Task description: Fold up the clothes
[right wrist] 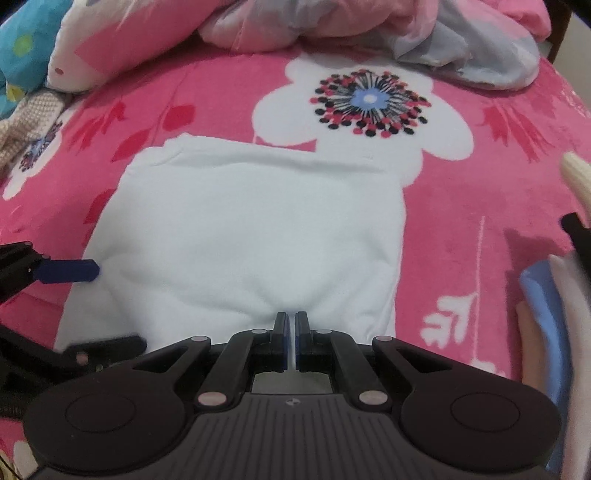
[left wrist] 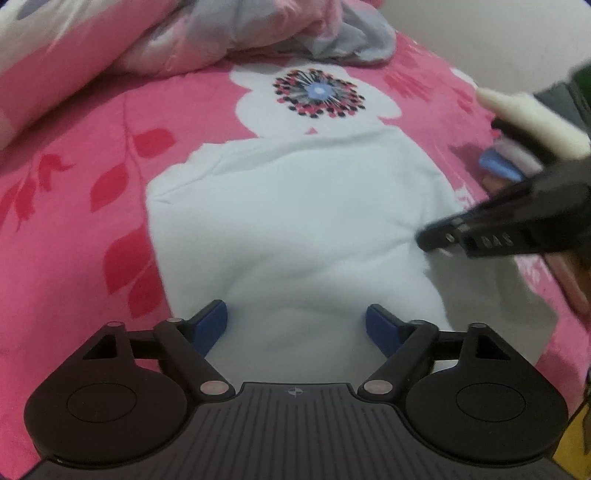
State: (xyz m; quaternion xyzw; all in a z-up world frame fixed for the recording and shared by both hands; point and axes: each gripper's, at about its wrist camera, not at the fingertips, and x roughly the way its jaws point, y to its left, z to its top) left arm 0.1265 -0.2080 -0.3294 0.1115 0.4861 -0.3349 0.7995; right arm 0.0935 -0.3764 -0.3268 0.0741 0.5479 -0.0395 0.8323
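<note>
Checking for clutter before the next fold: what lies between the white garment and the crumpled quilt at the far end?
Only bare pink bedspread with its big white flower print between garment and quilt; right wrist view shows it best.

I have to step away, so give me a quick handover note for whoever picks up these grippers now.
Left gripper: open, over the near edge of the white garment.
Right gripper: shut on the white garment's near hem.
Garment lies as a flat rectangle on the pink floral blanket; folded stack sits to the right.
Done: it looks partly folded.
Left: probably another fold, then stacking.
</note>
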